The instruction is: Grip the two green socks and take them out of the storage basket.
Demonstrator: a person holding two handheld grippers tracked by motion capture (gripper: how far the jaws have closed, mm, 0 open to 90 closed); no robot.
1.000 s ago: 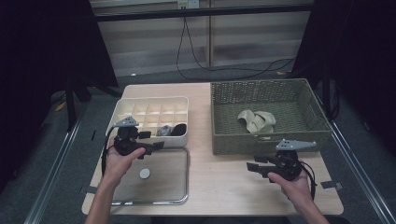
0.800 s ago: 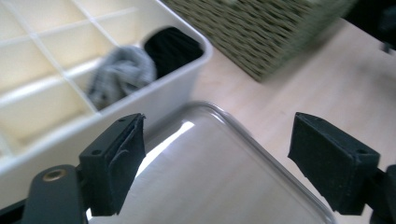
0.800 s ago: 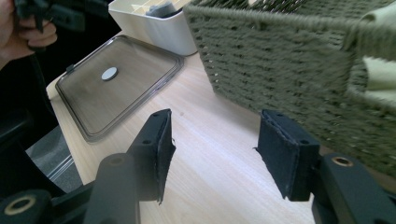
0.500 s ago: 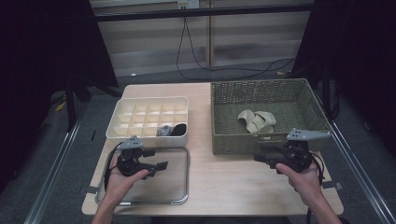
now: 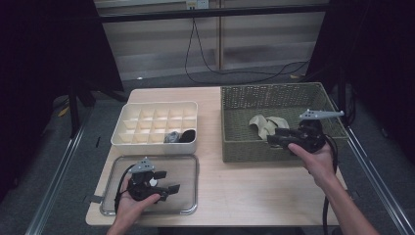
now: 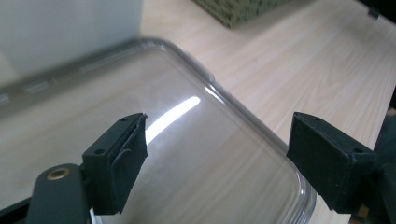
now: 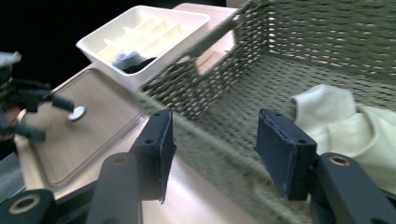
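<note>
High view. Left gripper (image 5: 165, 186): low over the clear lid (image 5: 188, 164) at the near left of the table (image 5: 244, 196), jaws wide apart, nothing between them, pointing right. Clear lid: flat, transparent, rounded corners, grey rim, just in front of the white divided box (image 5: 151, 120). Divided box: cream plastic, many small compartments, a grey rolled item (image 5: 172, 137) and a black rolled item (image 5: 188, 134) side by side in the front row. Right gripper (image 5: 274, 139): over the near wall of the woven basket (image 5: 274, 98), jaws apart and empty, pointing left toward the pale sock (image 5: 266, 125). Pale sock: cream-yellow, crumpled, on the basket floor, just beyond the jaw tips, not touching them.

Left gripper view. Left gripper (image 6: 215, 154): two black pads set wide, nothing pinched. Clear lid (image 6: 196, 154): directly beneath and between the jaws, glossy, a streak of light on it, the rounded corner toward the right jaw. Bare wood of the table (image 6: 299, 70) beyond, a corner of the basket (image 6: 238, 9) at the top.

Right gripper view. Right gripper (image 7: 215, 149): pads open at a middling width, the basket's near wall (image 7: 196, 93) behind the gap, nothing gripped. Pale sock (image 7: 341, 121): inside the basket, right of the right jaw, soft folds, light yellow. Divided box (image 7: 140, 28) and clear lid (image 7: 93, 126) farther off at left, a small round disc (image 7: 77, 113) on the lid.
</note>
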